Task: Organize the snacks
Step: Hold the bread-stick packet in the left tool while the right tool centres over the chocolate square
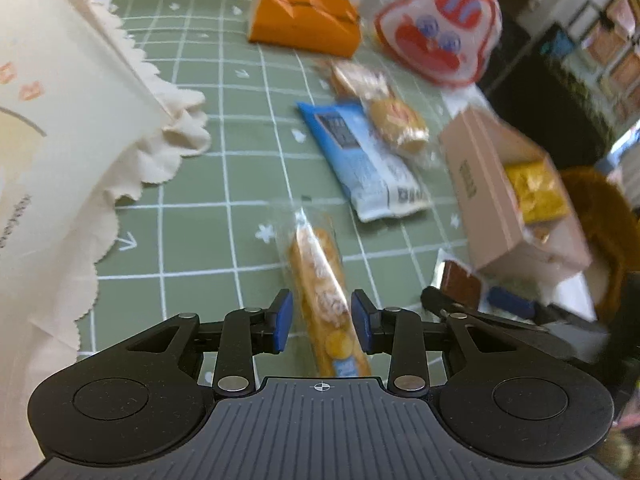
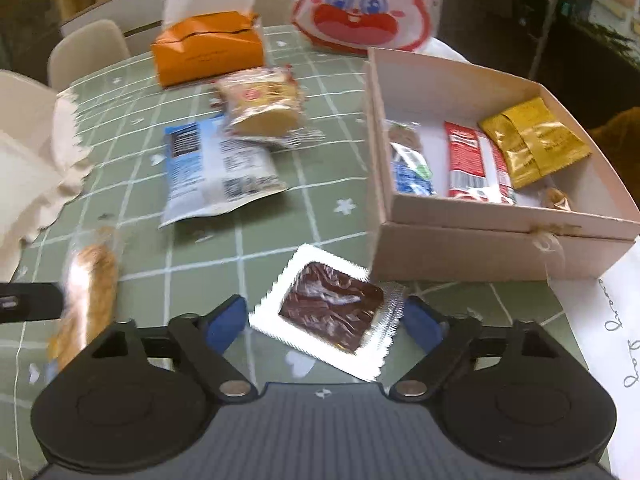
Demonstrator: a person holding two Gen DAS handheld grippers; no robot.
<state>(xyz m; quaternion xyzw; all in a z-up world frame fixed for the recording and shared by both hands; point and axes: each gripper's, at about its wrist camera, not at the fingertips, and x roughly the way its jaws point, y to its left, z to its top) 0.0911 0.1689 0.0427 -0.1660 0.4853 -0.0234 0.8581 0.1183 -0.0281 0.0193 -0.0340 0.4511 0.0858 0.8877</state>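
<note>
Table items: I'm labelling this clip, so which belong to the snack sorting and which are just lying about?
Job: bread stick between left tongs; chocolate packet between right tongs; blue packet; bun; box.
Lying about: orange box; rabbit bag; cloth.

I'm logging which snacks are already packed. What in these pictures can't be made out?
- Left wrist view: the box wall hides all but a yellow packet.
- Right wrist view: the blue wrapper in the box is too blurred to read.
- Right wrist view: the bread stick is motion-smeared.
</note>
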